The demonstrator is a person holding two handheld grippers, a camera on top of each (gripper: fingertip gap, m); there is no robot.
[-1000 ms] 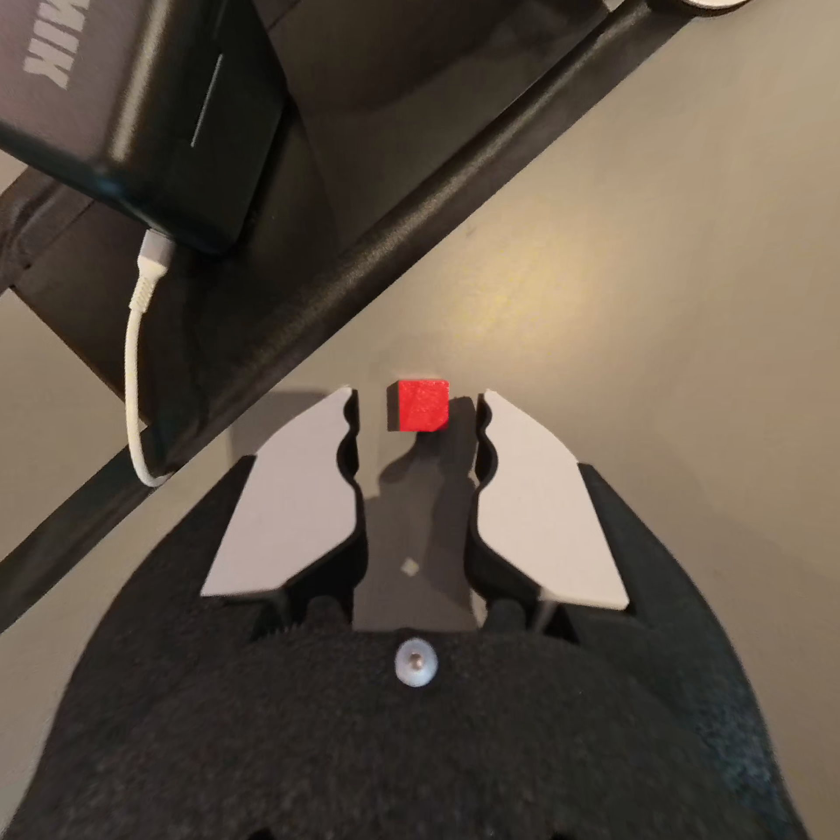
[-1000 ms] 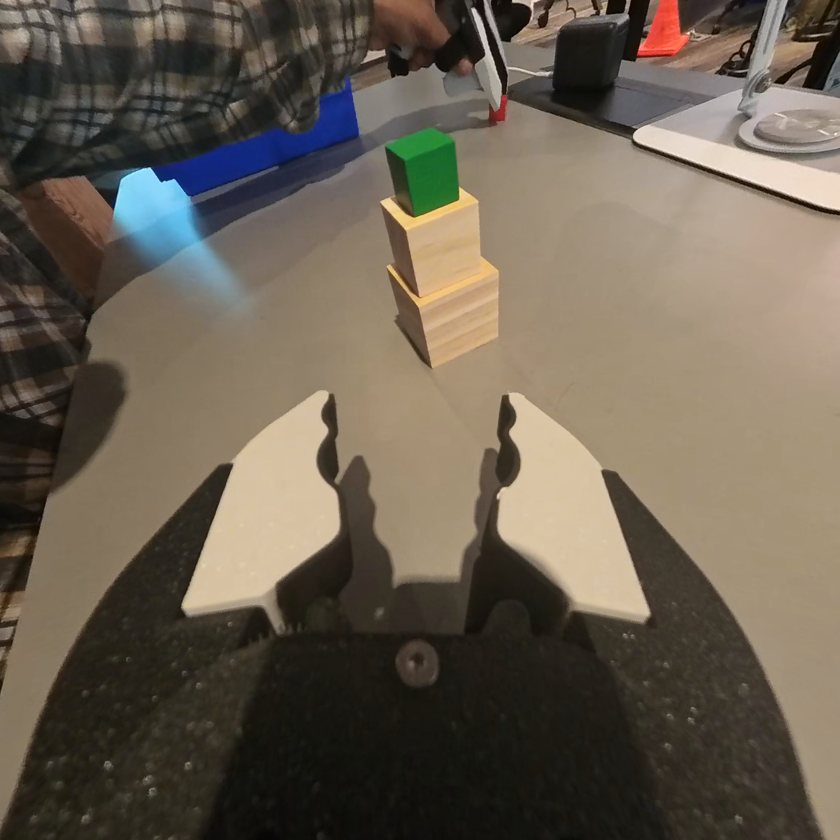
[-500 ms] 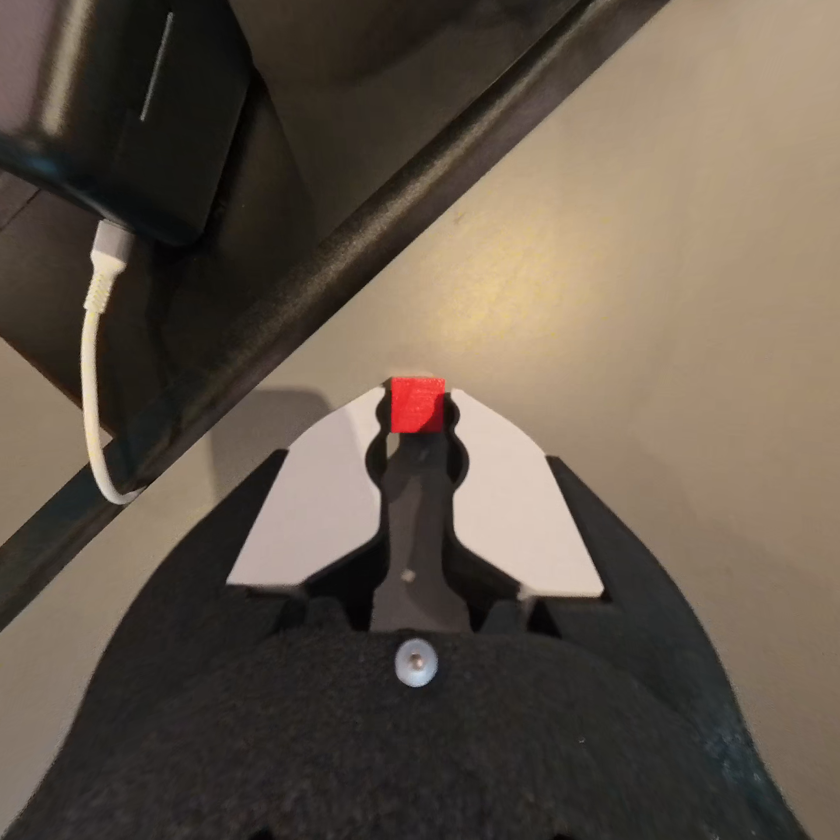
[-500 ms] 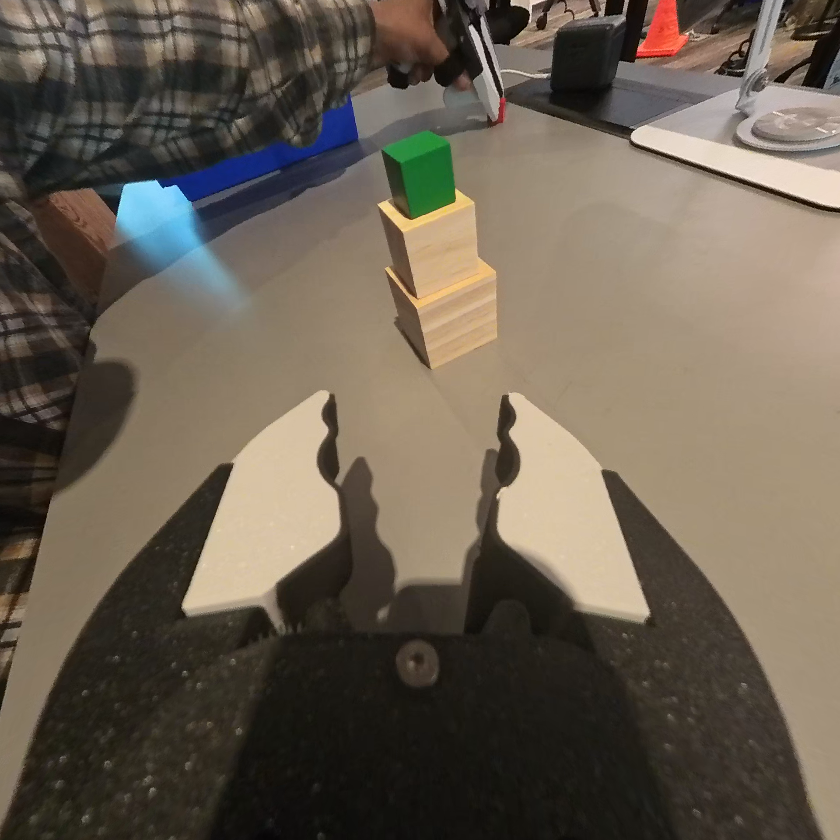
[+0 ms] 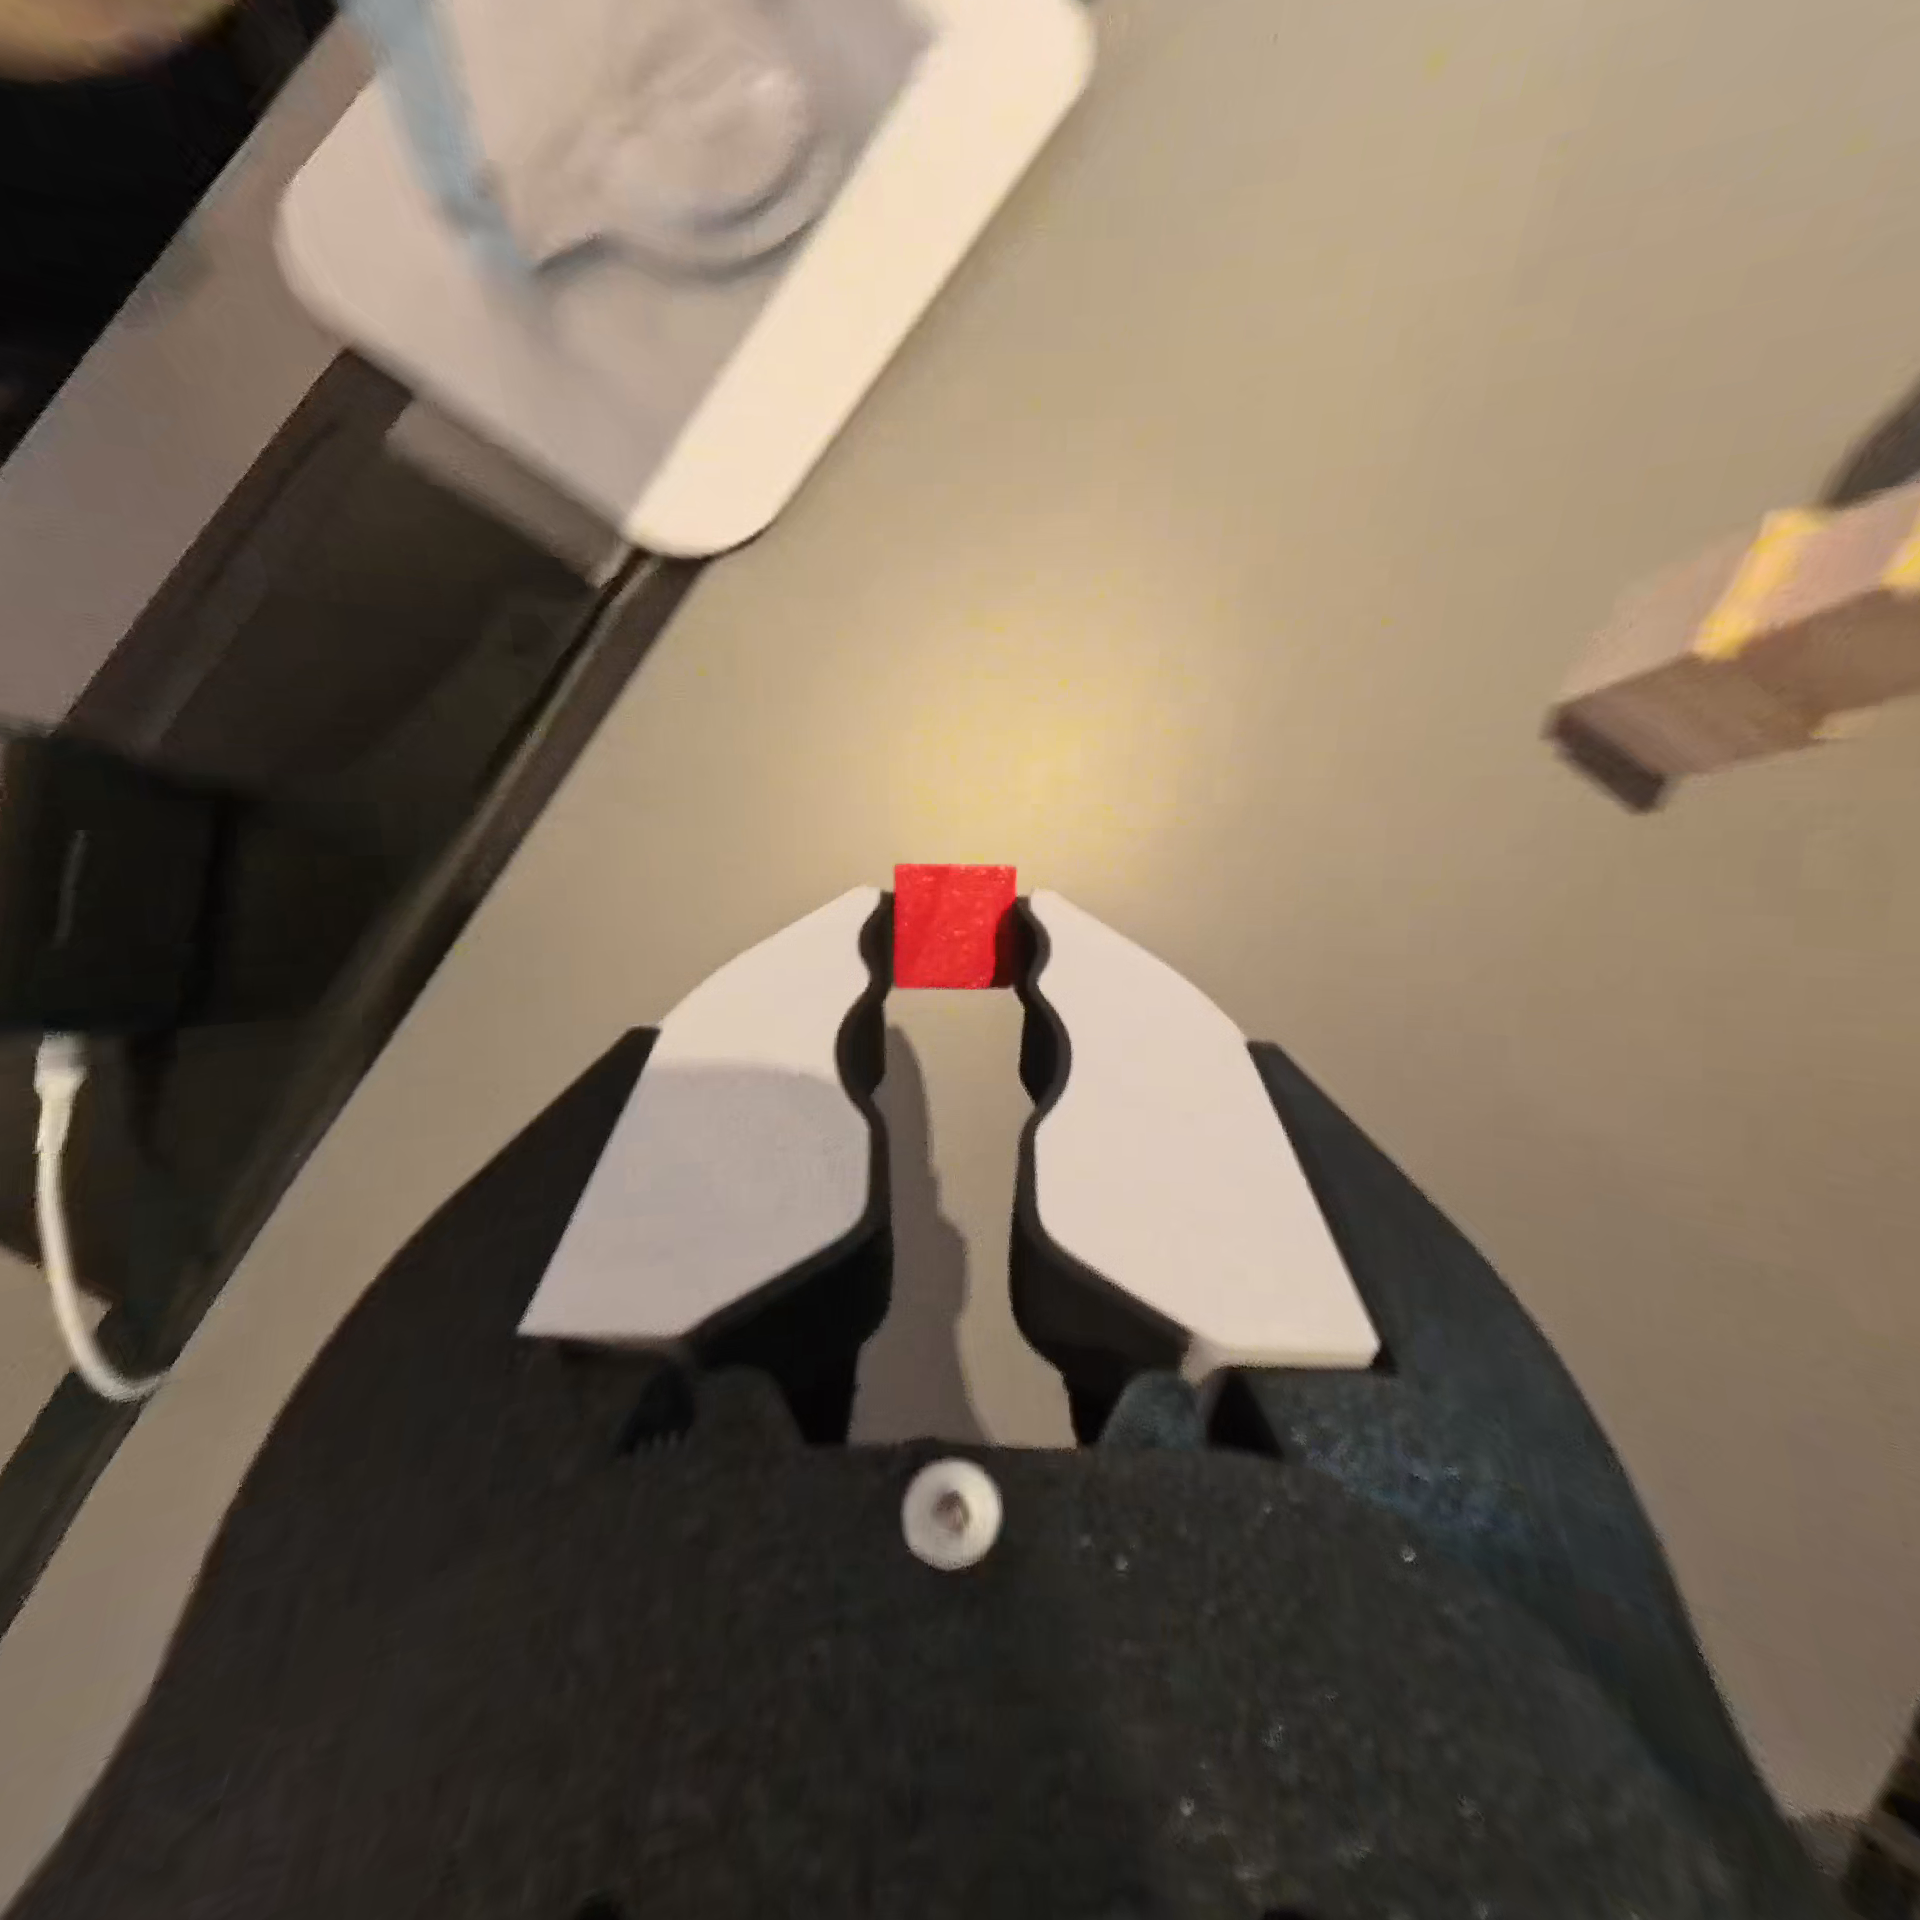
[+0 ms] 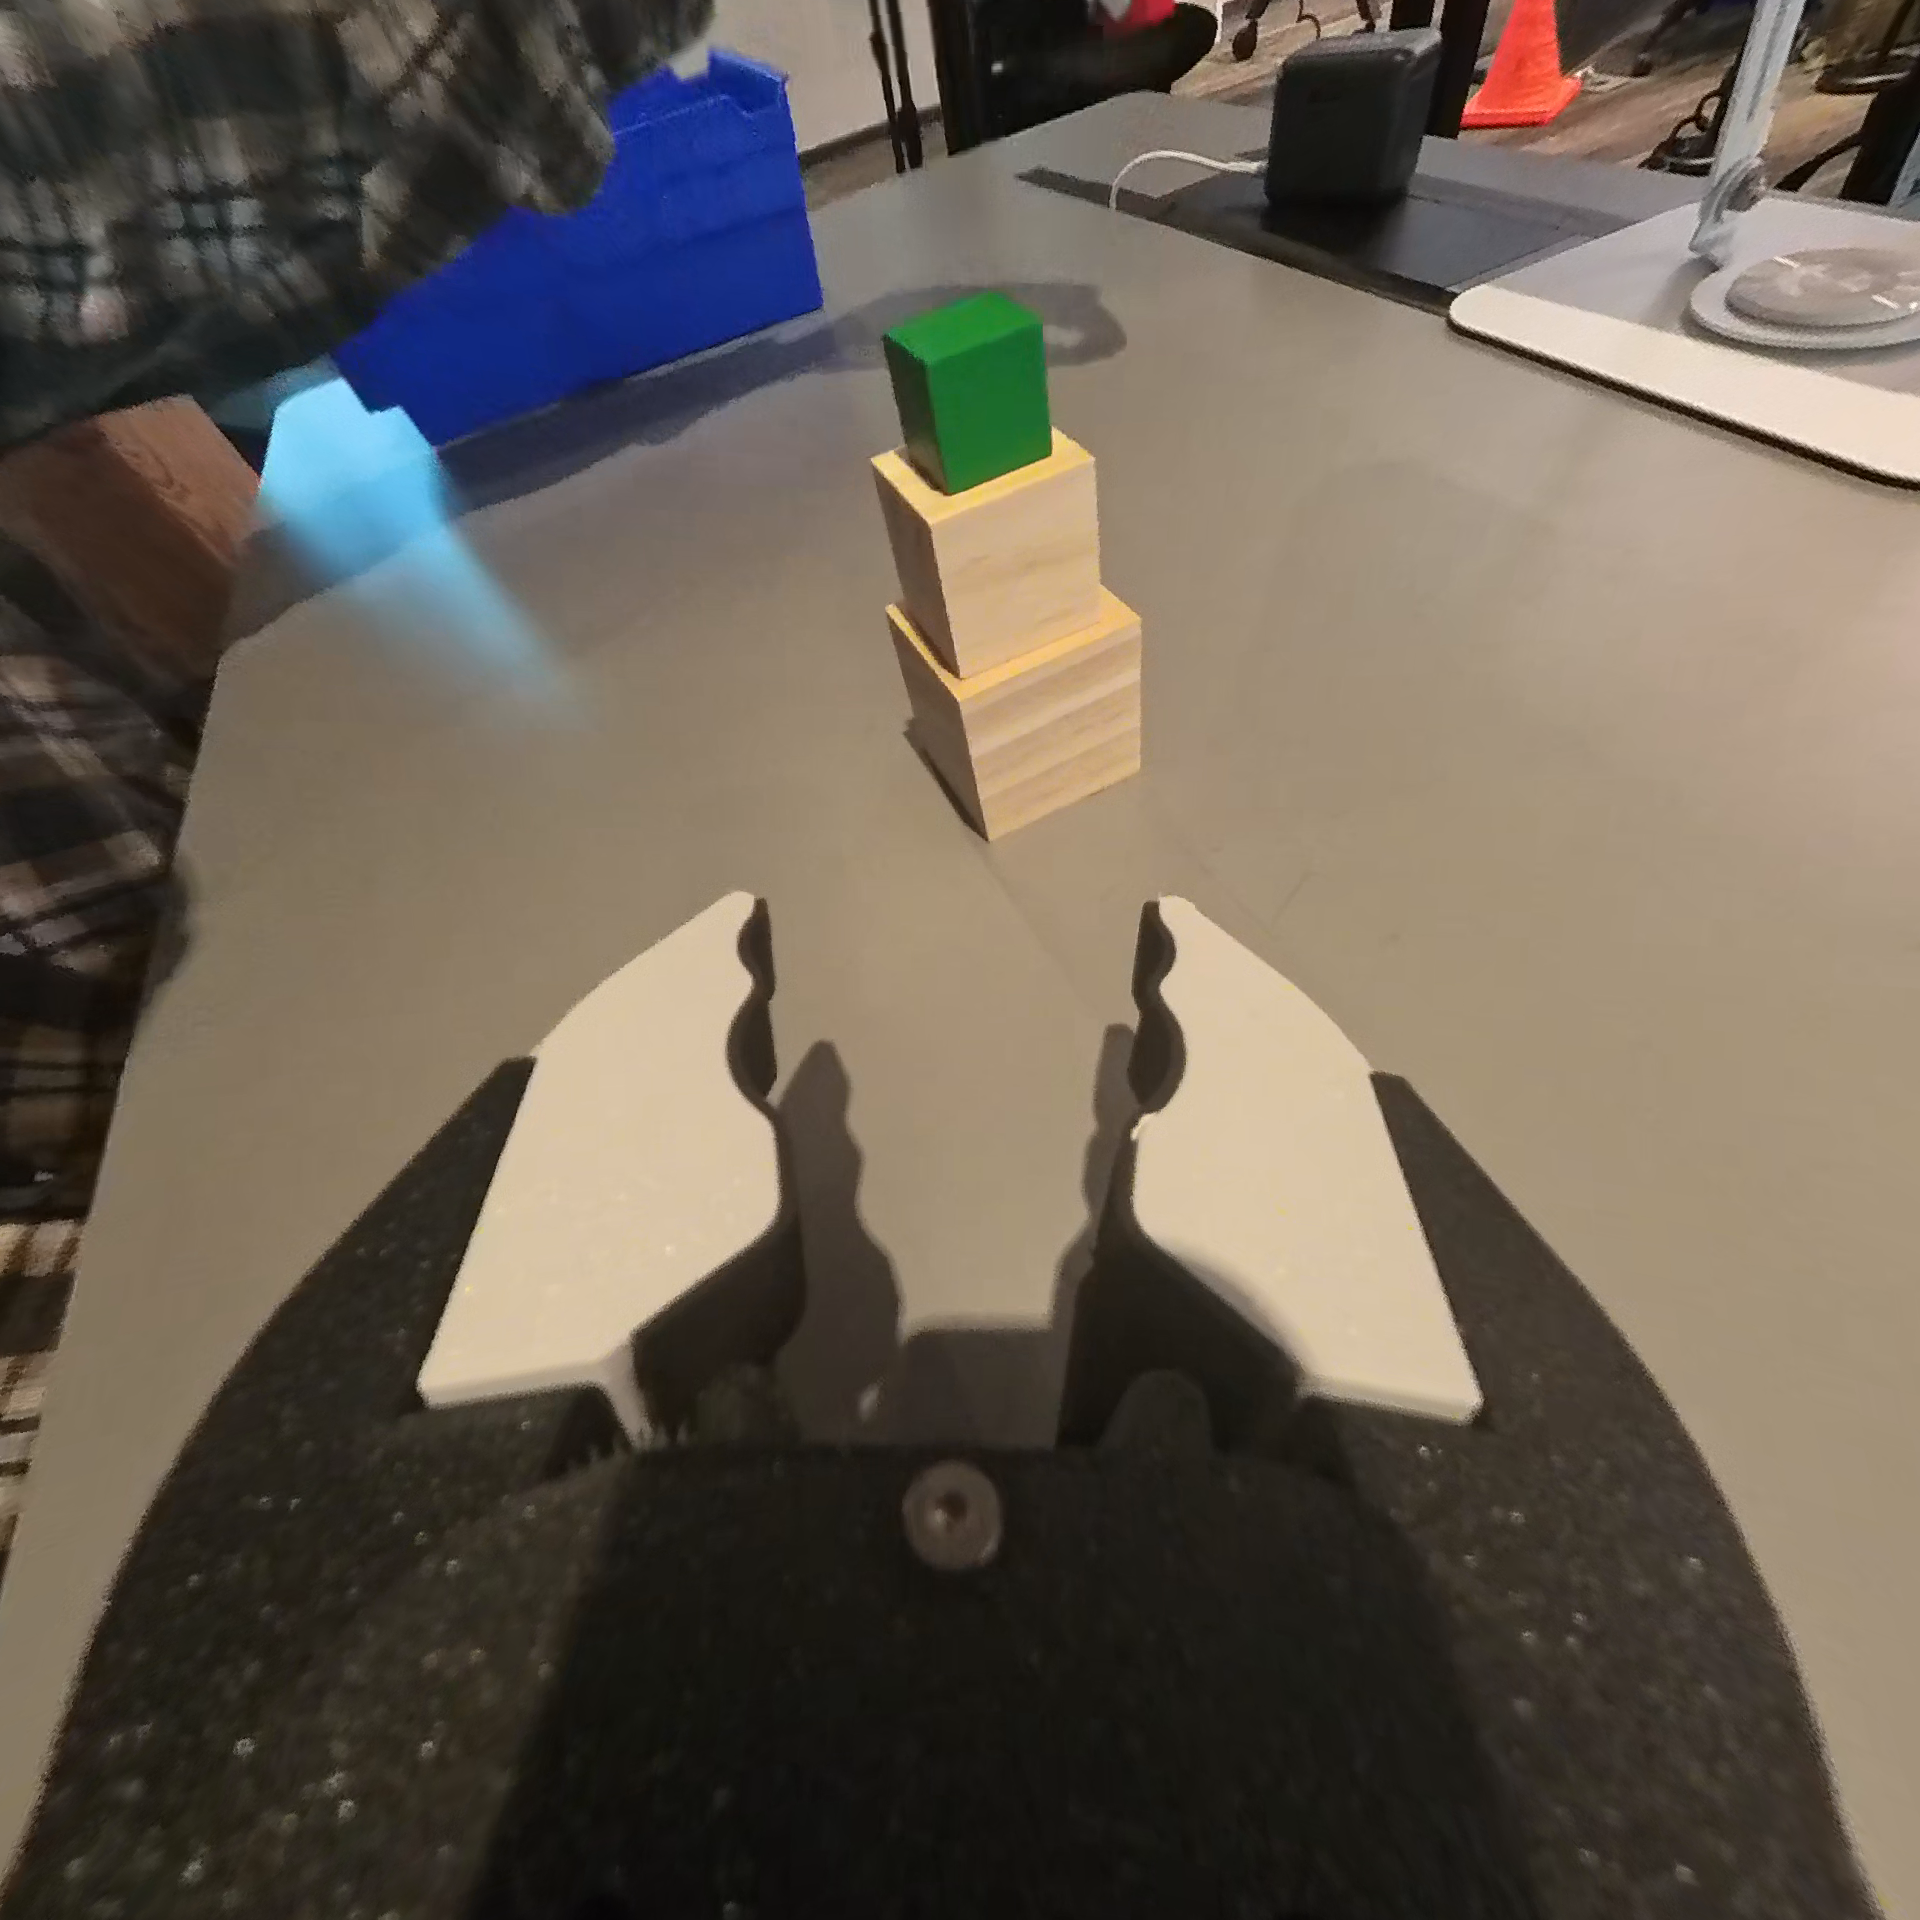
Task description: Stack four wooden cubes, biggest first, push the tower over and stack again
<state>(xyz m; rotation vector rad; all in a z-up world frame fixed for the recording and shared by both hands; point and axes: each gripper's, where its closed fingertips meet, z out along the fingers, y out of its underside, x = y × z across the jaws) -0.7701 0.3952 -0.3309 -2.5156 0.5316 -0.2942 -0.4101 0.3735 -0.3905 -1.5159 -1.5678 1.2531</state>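
Observation:
My left gripper (image 5: 954,914) is shut on a small red cube (image 5: 954,927) and holds it above the grey table. At the right edge of the left wrist view a blurred part of the wooden tower (image 5: 1756,644) shows. In the right wrist view a tower stands on the table: a large wooden cube (image 6: 1023,712) at the bottom, a smaller wooden cube (image 6: 992,551) on it, and a green cube (image 6: 971,390) on top. My right gripper (image 6: 954,935) is open and empty, a short way in front of the tower.
A blue bin (image 6: 613,270) stands at the back left. A black mat (image 6: 1382,223) with a dark box (image 6: 1345,114) and a white cable is at the back. A white tray (image 6: 1704,343) is at the back right. A plaid sleeve (image 6: 260,156) is at upper left. About 40 cm separates my left fingertips from my right.
My left gripper closed on the red cube, lifted it off the table and swung away from the black mat toward the tower. The right gripper stayed open and nearly still.

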